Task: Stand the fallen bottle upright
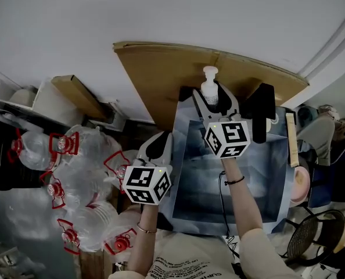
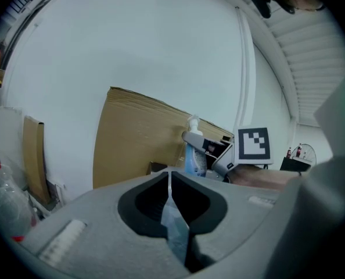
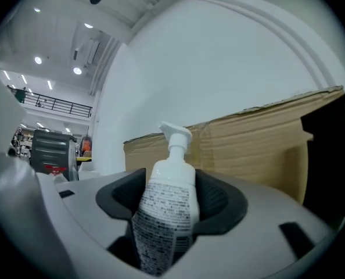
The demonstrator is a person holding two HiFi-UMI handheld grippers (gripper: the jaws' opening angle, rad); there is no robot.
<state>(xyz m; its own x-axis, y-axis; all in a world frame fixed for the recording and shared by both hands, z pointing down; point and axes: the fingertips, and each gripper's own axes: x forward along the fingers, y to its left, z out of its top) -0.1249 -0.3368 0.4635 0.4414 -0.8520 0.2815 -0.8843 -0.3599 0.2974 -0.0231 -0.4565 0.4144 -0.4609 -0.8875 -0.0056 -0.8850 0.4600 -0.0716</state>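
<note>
A white pump bottle (image 1: 209,89) with fine print on its label stands nearly upright between the jaws of my right gripper (image 1: 212,101), which is shut on its body. In the right gripper view the bottle (image 3: 166,205) fills the gap between the dark pads, pump head up. It sits over the far edge of the blue-grey table top (image 1: 259,179); its base is hidden. My left gripper (image 1: 158,147) hovers at the table's left edge, shut and holding nothing. In the left gripper view (image 2: 169,176) the bottle (image 2: 191,156) shows ahead.
A large cardboard sheet (image 1: 172,68) leans on the white wall behind the table. Several clear water jugs with red caps (image 1: 74,173) pile up at the left. A black object (image 1: 262,112) stands right of the bottle. A wire chair (image 1: 312,237) is at lower right.
</note>
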